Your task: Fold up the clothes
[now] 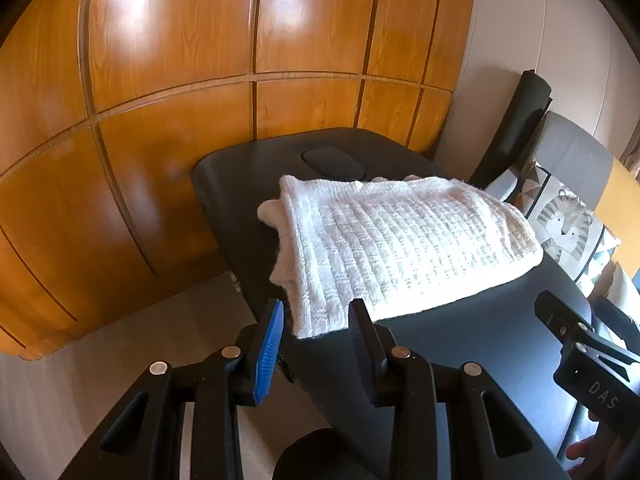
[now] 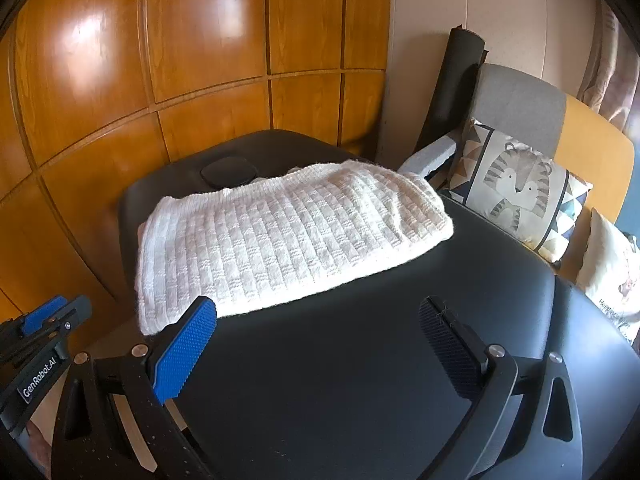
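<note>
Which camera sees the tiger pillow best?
The right wrist view. There the tiger pillow shows whole, leaning on the chair. In the left wrist view it sits squashed at the picture's edge, partly hidden behind the table.

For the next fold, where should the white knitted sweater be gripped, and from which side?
Probably the near left corner of the white knitted sweater, approached from the near edge of the black table. That corner lies just ahead of the left hand-held gripper, whose jaws stand open, and the layered edge there looks thick enough to pinch. Both grippers are empty.
</note>
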A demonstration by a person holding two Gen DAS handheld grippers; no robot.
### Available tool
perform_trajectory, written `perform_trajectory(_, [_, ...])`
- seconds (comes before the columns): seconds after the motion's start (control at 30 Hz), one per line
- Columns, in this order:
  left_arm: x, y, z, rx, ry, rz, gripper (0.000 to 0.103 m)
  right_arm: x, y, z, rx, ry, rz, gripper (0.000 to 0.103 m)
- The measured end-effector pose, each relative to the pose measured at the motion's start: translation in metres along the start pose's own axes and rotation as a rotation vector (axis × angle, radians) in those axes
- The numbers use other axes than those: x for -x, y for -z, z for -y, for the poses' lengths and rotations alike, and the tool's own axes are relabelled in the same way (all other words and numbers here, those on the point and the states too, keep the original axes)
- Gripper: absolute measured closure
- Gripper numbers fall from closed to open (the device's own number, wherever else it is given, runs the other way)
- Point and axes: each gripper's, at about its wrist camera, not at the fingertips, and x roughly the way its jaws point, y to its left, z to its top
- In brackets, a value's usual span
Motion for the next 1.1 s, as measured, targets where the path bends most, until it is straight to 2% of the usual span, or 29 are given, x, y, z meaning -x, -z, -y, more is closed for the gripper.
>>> perform_trajectory(0.17, [0.001,0.001,0.004,-0.01,-0.003,-0.002,0.069,-0.001,0.001,-0.001,0.001,-0.005,0.001,0.0])
perform_trajectory(0.33, [0.011,0.002,0.007,-0.032,-0.058,0.049,0.069,0.0,0.001,0.0,-0.003,-0.006,0.008,0.0])
perform_trajectory(0.57, [0.01,0.002,0.013,-0.068,-0.094,0.048,0.069,0.001,0.002,0.0,-0.003,-0.009,0.01,0.0])
perform_trajectory(0.87, [0.008,0.004,0.013,-0.063,-0.066,0.038,0.069,0.0,0.003,-0.002,0.0,-0.011,0.005,0.0])
perform_trajectory(1.1, [0.007,0.005,0.008,-0.023,-0.069,0.069,0.069,-0.002,0.005,-0.002,-0.002,-0.008,-0.003,0.0])
